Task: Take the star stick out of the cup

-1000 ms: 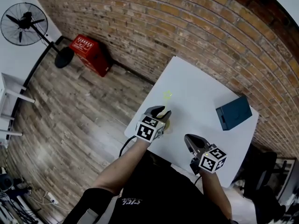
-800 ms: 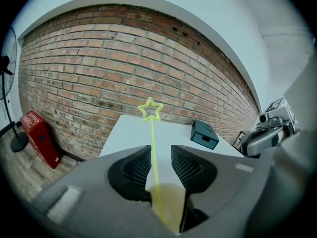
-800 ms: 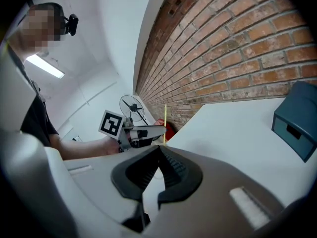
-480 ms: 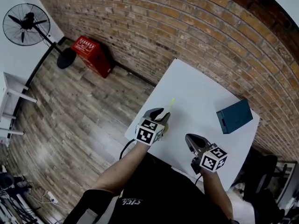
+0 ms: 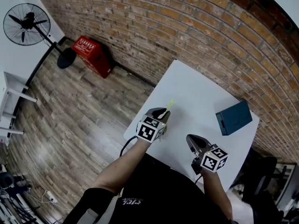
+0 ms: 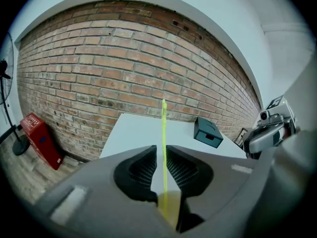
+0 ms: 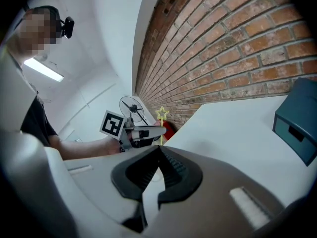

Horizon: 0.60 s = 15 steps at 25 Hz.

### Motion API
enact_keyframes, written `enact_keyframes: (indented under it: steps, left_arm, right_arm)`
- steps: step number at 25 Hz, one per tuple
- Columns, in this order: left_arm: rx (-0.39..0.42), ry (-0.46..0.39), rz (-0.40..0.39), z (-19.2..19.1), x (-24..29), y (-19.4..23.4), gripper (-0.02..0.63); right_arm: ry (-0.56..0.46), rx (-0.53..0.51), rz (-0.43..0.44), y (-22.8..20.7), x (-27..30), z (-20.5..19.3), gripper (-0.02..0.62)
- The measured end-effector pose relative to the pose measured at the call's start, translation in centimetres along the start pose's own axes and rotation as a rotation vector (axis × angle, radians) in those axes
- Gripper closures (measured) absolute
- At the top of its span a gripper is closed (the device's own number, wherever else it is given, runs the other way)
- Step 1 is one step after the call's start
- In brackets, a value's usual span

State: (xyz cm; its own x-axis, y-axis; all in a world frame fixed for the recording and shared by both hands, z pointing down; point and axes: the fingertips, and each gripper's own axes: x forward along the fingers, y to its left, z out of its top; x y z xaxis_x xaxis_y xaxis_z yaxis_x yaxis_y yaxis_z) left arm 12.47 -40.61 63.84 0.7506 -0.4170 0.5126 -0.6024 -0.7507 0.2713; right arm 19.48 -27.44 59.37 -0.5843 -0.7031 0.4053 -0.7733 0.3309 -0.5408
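A thin yellow-green star stick (image 6: 163, 128) rises from a pale yellow cup (image 6: 169, 208) that sits right under my left gripper (image 6: 161, 155). The stick runs up through the narrow gap between that gripper's jaws, which are closing round it; a sliver of space still shows on each side. In the head view the left gripper (image 5: 161, 112) covers the cup near the table's left edge, and only the stick's top (image 5: 171, 103) pokes out beyond it. The right gripper view shows the star (image 7: 161, 114) above the left gripper (image 7: 143, 132). My right gripper (image 5: 190, 139) hangs near the front edge, shut and empty.
A teal box (image 5: 233, 117) lies at the right side of the white table (image 5: 196, 85), which stands against a brick wall. On the wooden floor to the left are a red crate (image 5: 91, 54) and a standing fan (image 5: 25, 24).
My left gripper has slid forward over the cup, hiding it in the head view, and the stick now stands between its jaws. The right gripper has barely moved.
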Motion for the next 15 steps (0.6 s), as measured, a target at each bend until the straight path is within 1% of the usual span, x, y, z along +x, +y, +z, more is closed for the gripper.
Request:
enact_keyframes:
  steps: [4, 8, 11, 15]
  left_arm:
    - [-0.023, 0.015, -0.016, -0.2, -0.1, -0.2, 0.573]
    - [-0.028, 0.008, -0.009, 0.0, -0.5, -0.3, 0.584]
    - [-0.021, -0.010, 0.014, 0.6, -1.1, -0.4, 0.586]
    - [-0.042, -0.059, 0.044, 2.0, -2.6, -0.8, 0.586]
  right_arm:
    - [-0.005, 0.011, 0.012, 0.1, 0.1, 0.3, 0.595]
    - [-0.013, -0.002, 0.031, 0.3, 0.0, 0.9, 0.595]
    - [-0.018, -0.001, 0.046, 0.2, -0.4, 1.0, 0.595]
    - [-0.013, -0.002, 0.082, 0.1, -1.0, 0.7, 0.595]
